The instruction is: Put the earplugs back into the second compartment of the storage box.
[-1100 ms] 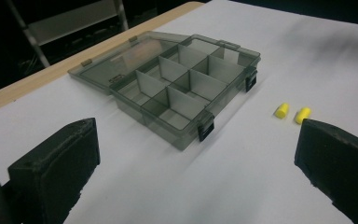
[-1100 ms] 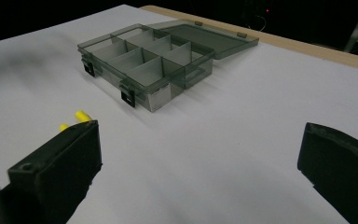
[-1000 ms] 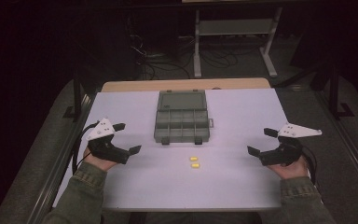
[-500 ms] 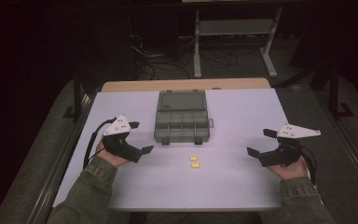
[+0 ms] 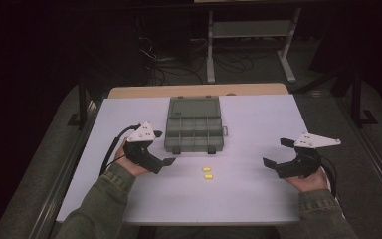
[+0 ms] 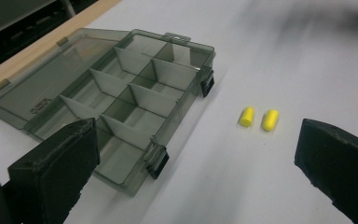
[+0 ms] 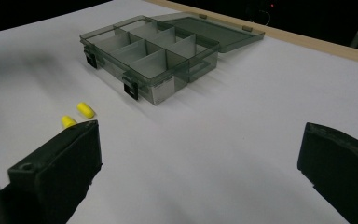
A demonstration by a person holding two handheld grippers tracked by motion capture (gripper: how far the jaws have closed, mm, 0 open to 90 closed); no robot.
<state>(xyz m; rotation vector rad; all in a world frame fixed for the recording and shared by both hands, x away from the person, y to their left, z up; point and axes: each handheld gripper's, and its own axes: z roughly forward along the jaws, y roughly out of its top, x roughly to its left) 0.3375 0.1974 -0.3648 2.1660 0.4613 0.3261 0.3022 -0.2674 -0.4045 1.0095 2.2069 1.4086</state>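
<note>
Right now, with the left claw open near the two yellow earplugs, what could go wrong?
The earplugs lie almost touching, so the left claw might catch both or nudge one away. They look round, so a knock could roll them. The box is close by the left claw; a wide swing might bump its latches.
</note>
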